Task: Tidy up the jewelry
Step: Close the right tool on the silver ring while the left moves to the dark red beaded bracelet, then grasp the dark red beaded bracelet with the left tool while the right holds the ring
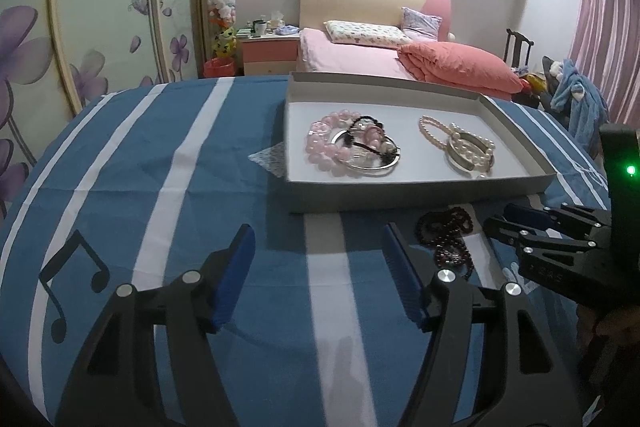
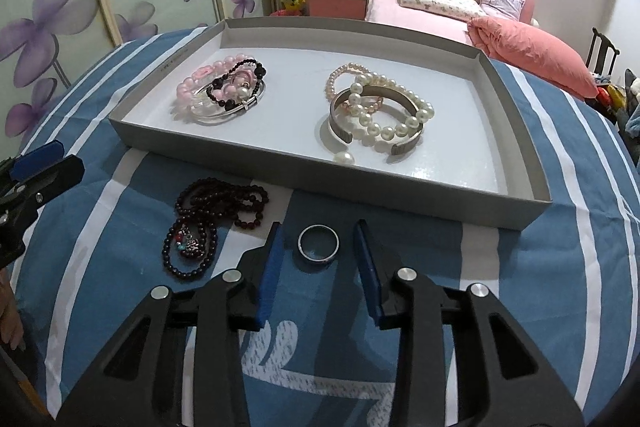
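Observation:
A grey tray rests on the blue striped cloth. Its left side holds pink and black bead bracelets; its right side holds pearl bracelets on a silver cuff. In front of the tray lie a dark bead necklace and a silver ring. My right gripper is open, its blue pads either side of the ring without touching it. My left gripper is open over bare cloth, left of the necklace.
The table's far edge runs just behind the tray. Beyond it stand a pink bed, a nightstand, a flowered wardrobe and a dark chair. Striped cloth spreads left of the tray.

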Motion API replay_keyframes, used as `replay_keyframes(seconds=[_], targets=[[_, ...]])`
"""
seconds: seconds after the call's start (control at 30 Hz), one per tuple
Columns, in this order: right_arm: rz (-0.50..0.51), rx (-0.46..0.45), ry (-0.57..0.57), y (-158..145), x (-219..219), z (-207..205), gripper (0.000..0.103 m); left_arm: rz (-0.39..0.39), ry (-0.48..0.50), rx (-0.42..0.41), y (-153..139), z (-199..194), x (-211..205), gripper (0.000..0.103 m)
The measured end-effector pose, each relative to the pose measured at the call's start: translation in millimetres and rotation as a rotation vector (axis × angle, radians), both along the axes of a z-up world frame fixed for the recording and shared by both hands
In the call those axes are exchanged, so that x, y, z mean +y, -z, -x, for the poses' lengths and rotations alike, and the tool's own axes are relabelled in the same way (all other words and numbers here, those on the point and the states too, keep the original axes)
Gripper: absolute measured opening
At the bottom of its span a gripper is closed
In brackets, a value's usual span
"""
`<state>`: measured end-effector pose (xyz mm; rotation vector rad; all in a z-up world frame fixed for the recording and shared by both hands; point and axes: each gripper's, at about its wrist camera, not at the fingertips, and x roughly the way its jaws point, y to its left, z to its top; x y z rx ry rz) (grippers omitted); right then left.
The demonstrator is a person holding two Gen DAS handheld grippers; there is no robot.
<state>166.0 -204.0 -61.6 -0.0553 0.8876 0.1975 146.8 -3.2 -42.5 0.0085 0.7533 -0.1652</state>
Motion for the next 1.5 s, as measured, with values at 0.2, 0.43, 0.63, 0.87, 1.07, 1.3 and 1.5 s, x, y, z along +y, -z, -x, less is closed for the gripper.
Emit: replay_keyframes(seconds=[0.2,0.43,0.63,0.87,1.07,1.3,1.5], targets=[[0.017,-0.012,-0.016,0,3,3,0.022,-0.004,0.037,0.006,1,-1,-16,0.065],[0.017,-0.013,0.067,-1,-23,4,0.022,-0.014,0.130,0.040,8,-4,-47,0.065],[-0.002,-0.012,0.137,1,-48,6,0.022,-0.027,0.202,0.114,24,-17,-78,0.065],[-0.013,-0.010,0.136,3,-50,7,0.023,-0.058,0.201,0.158,39,-35,-100,0.065],[-0.014,-0.009,0.136,3,-51,6,0.023,-0.103,0.179,0.140,39,-40,-108,0.049],[0.004,-0.012,0.133,2,-49,6,0.023,-0.108,0.152,0.133,36,-34,-87,0.014],[0.012,-0.013,0.079,1,-30,11,0.023,-0.126,0.113,0.135,35,-17,-53,0.015]])
